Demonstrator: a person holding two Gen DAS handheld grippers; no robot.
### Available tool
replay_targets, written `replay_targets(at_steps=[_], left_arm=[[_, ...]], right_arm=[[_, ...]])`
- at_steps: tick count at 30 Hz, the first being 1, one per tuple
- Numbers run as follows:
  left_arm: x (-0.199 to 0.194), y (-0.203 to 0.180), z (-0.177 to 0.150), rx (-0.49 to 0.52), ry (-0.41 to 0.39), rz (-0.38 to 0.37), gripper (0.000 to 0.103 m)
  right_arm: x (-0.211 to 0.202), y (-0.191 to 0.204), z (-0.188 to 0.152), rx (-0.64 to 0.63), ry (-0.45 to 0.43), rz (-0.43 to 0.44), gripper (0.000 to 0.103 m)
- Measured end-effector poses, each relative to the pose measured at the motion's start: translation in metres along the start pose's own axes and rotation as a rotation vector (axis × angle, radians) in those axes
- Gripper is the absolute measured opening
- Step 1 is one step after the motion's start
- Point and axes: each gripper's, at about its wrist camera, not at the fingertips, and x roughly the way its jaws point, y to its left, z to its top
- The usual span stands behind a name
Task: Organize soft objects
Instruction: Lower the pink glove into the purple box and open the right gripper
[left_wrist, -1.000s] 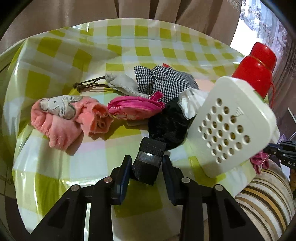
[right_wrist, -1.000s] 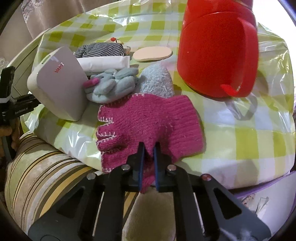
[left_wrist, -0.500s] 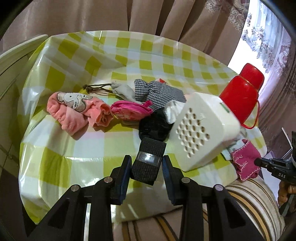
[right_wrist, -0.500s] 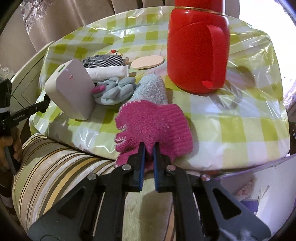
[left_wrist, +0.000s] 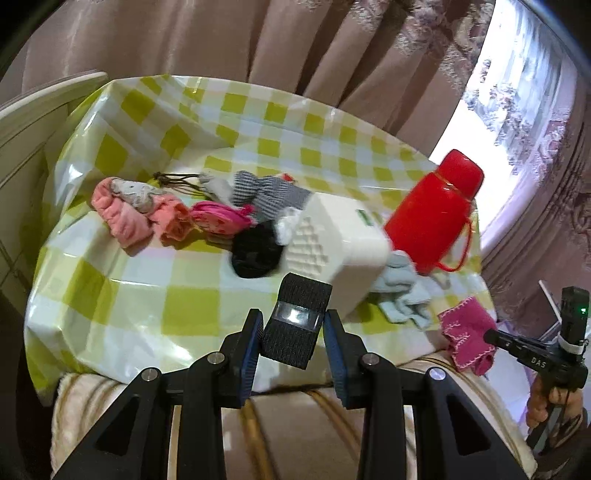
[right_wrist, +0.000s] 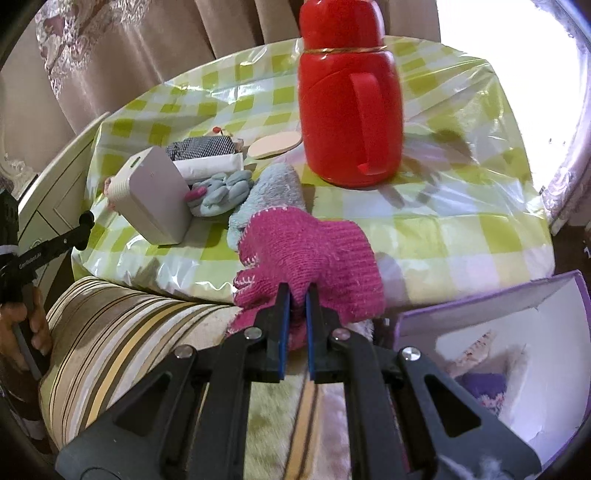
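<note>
My left gripper (left_wrist: 293, 319) is shut on a black strap (left_wrist: 303, 295) with a shiny clear patch, held above the near edge of the checked table (left_wrist: 147, 295). My right gripper (right_wrist: 297, 295) is shut on the cuff of a magenta knitted glove (right_wrist: 314, 251), which hangs over the table's edge; the left wrist view shows that glove (left_wrist: 465, 332) at the right. On the table lie a pink garment (left_wrist: 125, 210), a magenta pouch (left_wrist: 218, 218), a black puff (left_wrist: 255, 254), a houndstooth cloth (left_wrist: 266, 192), pale blue gloves (right_wrist: 221, 188) and a fuzzy blue sock (right_wrist: 273, 192).
A red flask (right_wrist: 347, 107) stands at the table's right. A white perforated box (left_wrist: 340, 236) leans among the cloths. Below the table edge sit a striped cushion (right_wrist: 122, 332) and an open purple-rimmed box (right_wrist: 535, 332). Curtains hang behind.
Both grippers have drawn back and up from the table, each still gripping its item. The magenta glove has slid to the table's edge. The purple-rimmed box has come into view.
</note>
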Motion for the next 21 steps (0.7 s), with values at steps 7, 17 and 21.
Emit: replay_targets(at_steps=[7,17,21], left_arm=[[-0.005,-0.055,-0.017,0.064,0.015,-0.074,0.035],[0.001,-0.148,-0.041,0.155,0.068,-0.179,0.035],[0.005,-0.184,-0.052,0.195,0.105,-0.23,0.035]], right_arm=[[-0.038,-0.02,-0.014,0.032,-0.057,-0.027,0.01],[-0.091,-0.07,-0.043,0.084,-0.118,-0.138,0.01],[-0.102,-0.09,-0.053,0.114,-0.125,-0.177,0.01]])
